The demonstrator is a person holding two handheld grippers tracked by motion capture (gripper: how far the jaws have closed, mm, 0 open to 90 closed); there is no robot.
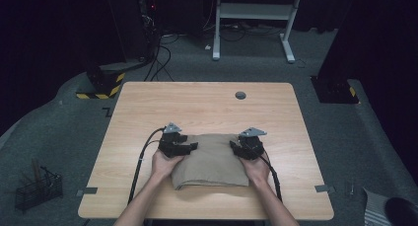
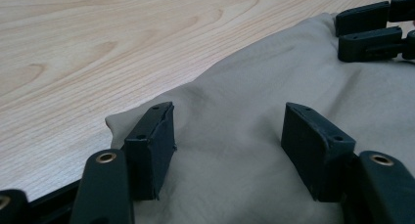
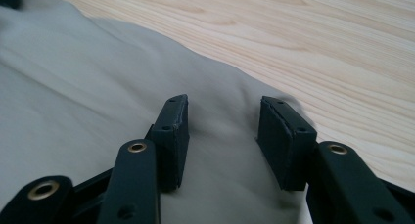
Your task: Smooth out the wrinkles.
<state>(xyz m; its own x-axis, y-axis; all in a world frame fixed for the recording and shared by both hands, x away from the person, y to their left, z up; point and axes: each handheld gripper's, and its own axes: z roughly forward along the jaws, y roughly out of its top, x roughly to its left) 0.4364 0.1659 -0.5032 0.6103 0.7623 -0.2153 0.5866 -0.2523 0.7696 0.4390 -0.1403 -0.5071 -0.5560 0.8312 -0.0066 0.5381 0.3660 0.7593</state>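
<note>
- Two bare forearms come in from the near edge, side by side, angling slightly towards each other as they reach forward.
- The left hand (image 1: pixel 165 163) wraps around the body of the left tongs (image 1: pixel 193 146), whose black jaws point to the right, towards the other hand.
- In the left gripper view those jaws stand well apart, pads pressing on nothing.
- The right hand (image 1: pixel 256 167) grips the right tongs (image 1: pixel 232 146), pointed left so both pairs of tips face each other with a gap between.
- The right jaws are parted too, somewhat less widely.
- Each of the tongs carries a grey three-cornered plate on top, and a dark cable trails back along each wrist.
</note>
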